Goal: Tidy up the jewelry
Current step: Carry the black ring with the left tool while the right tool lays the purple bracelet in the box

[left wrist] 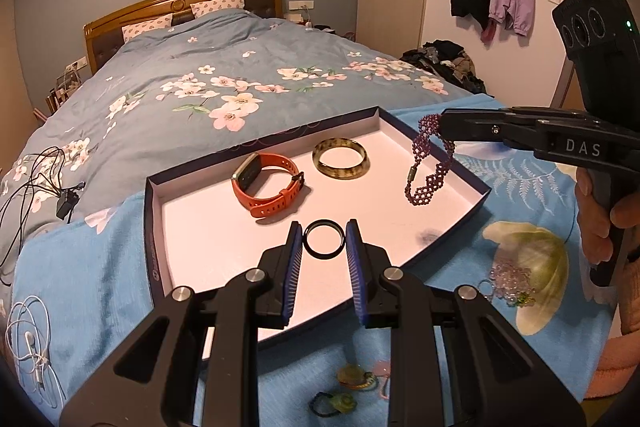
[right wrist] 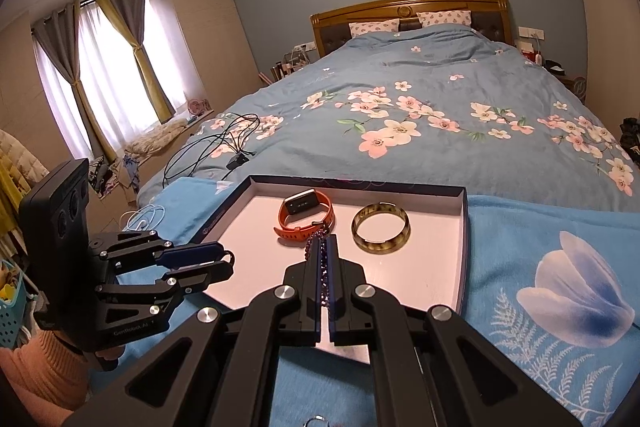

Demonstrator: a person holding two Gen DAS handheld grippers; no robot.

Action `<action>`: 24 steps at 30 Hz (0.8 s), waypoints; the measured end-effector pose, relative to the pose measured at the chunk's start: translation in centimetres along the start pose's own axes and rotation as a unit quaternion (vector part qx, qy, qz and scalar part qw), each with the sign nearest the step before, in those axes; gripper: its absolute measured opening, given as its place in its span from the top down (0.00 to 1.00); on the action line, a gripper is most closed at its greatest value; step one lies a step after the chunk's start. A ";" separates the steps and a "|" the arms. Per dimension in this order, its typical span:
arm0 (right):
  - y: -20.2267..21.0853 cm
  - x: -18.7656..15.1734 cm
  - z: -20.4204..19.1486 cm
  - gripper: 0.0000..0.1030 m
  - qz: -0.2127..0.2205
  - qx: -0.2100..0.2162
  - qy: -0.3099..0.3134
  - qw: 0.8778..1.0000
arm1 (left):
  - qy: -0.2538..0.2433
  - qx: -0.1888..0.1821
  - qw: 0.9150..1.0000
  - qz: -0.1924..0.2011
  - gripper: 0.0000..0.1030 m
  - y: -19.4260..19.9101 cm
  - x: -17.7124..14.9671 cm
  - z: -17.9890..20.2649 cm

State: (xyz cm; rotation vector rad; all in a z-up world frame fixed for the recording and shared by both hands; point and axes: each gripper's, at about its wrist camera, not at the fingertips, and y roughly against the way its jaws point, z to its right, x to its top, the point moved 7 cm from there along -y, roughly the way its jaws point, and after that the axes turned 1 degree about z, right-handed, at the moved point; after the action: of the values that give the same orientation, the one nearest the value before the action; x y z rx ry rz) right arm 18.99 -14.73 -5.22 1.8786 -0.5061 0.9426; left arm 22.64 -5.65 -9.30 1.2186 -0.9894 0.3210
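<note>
You hold two pieces at once, both over the shallow box (left wrist: 476, 187) that lies on the blue blanket (left wrist: 100, 259) at the foot of the bed (left wrist: 224, 67). Your left gripper (left wrist: 323, 241) has its jaws clenched on a thin black ring (left wrist: 323, 239), pinched edge to edge at lower centre of the left wrist view, over the near part of the white floor of the box. Your right gripper (right wrist: 325, 259) has its jaws clenched tight on a purple beaded bracelet (left wrist: 426, 167); in the left wrist view the bracelet dangles from the jaw tips at centre right, its lower loop down at the floor of the box near the right wall.

Already in the box, toward the far side, lie an orange watch (left wrist: 266, 185) and, just to its right, a mottled bangle (left wrist: 340, 159).

To do this step well, I judge you should lower the bracelet into the bare area at the right of the box, clear of the bangle, and let the loop settle flat before you let go, so it does not bunch or catch on the wall. Bring the ring down low before you release it; dropped from a height it would likely roll. Set it in the open near area, apart from the watch strap.

More small trinkets (left wrist: 508, 281) wait on the blanket at lower right of the left wrist view.
</note>
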 end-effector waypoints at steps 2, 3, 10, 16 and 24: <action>-0.4 0.1 0.0 0.99 -0.003 0.001 -0.002 1.000 | 0.000 0.002 1.000 -0.002 0.78 -0.3 0.0 -0.2; -0.7 0.1 0.0 0.99 -0.005 0.002 -0.004 1.000 | 0.000 0.004 1.000 -0.003 0.78 -0.4 0.0 -0.3; -2.5 0.6 0.2 0.99 -0.014 0.004 -0.014 1.000 | 0.001 0.009 1.000 -0.010 0.78 -1.3 0.1 -1.0; -3.7 1.0 0.2 0.99 -0.018 0.011 -0.029 0.999 | -0.001 0.017 1.000 -0.020 0.78 -2.6 0.5 -1.7; -5.7 1.0 1.0 0.99 -0.032 0.012 -0.053 0.998 | 0.004 0.021 0.999 -0.037 0.78 -4.6 0.3 -2.5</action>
State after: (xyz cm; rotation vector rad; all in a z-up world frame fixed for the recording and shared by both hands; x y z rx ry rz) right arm 23.85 -12.91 -7.93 1.9625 -0.4964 0.8128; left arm 27.15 -5.23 -12.00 1.2870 -0.9312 0.2891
